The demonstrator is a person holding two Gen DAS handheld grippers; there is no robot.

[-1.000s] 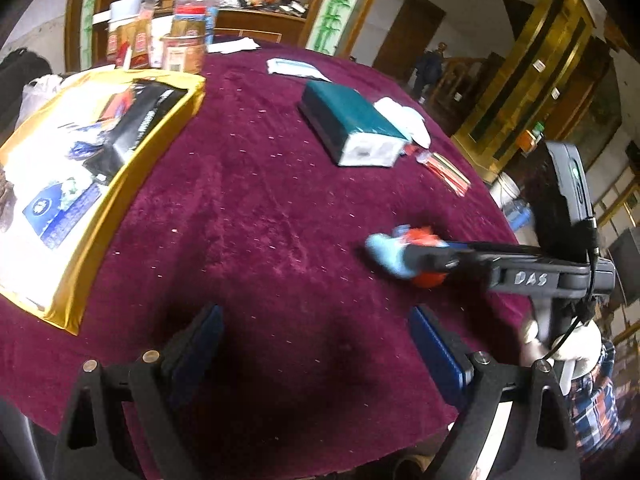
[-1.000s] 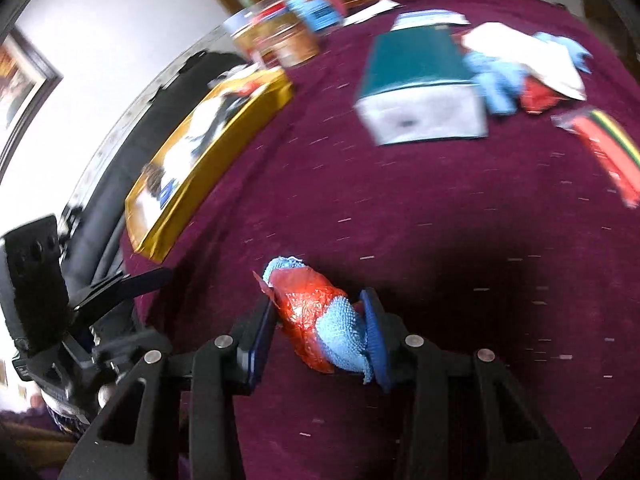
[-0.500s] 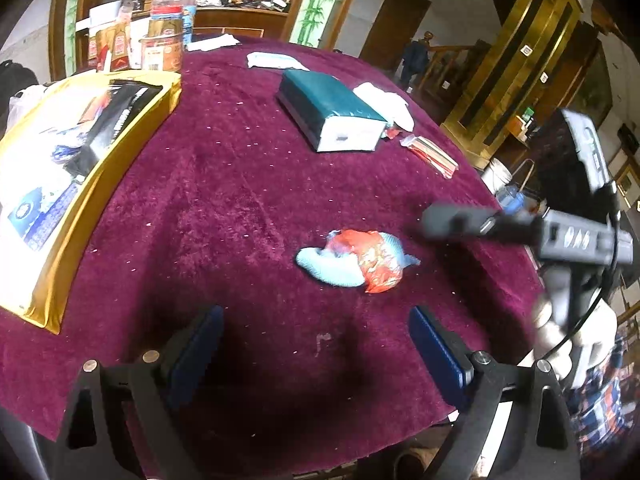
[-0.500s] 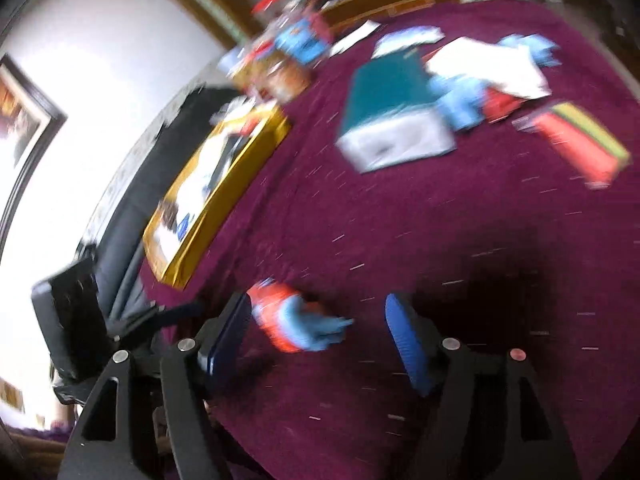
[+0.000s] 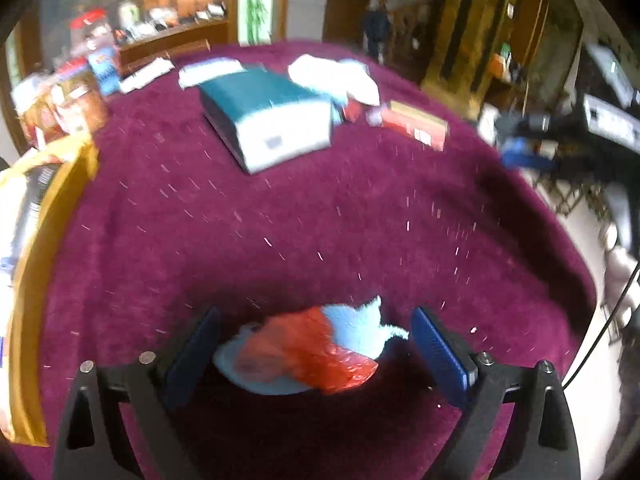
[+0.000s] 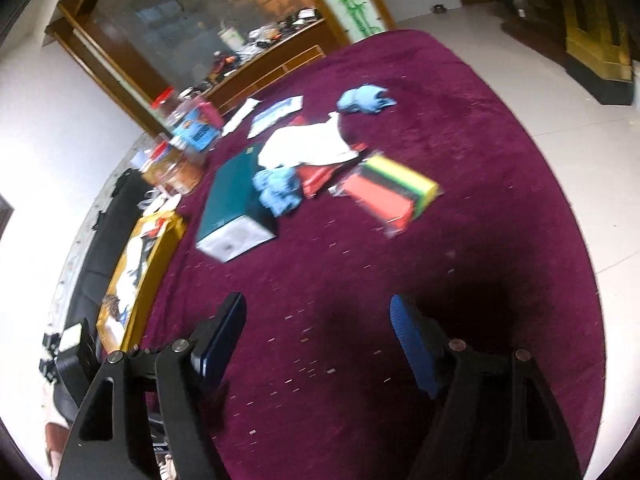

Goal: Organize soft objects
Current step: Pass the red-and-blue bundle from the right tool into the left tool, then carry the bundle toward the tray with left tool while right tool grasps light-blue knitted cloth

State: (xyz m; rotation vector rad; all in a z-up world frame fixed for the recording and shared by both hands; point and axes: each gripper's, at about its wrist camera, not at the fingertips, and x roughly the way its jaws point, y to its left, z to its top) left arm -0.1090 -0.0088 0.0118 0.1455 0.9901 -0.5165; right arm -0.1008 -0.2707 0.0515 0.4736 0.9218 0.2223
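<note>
Landmark: teal box [image 5: 268, 118], lying flat on the maroon cloth [image 5: 280, 240], white end toward the cameras.
Left gripper [image 5: 314, 346]: jaws wide apart, one each side of the bundle [image 5: 308, 354]; neither blue pad [image 5: 438, 346] clearly touches it; nothing gripped.
Bundle: red mesh with light-blue fabric, resting on the cloth, well nearer the left camera than the box. View is blurred.
Right gripper [image 6: 318, 332]: jaws wide apart, nothing between them, only bare cloth; well short of the box.
White cloth [image 6: 308, 144]: just beyond the box, against its far end.
Blue rag [image 6: 280, 190]: touching the box's right side, partly over its top.
Second blue rag [image 6: 366, 98]: farther off, beyond the white cloth.
Striped pack [image 6: 390, 192]: red, black, yellow and green, right of the box, near the rag.
Red item [image 6: 316, 176]: between rag and pack, partly under the white cloth.
Yellow tray [image 6: 138, 276]: left of the box at the cloth's edge, holding printed items.
Jars [image 6: 180, 148]: beyond the tray, left of the box's far end.
</note>
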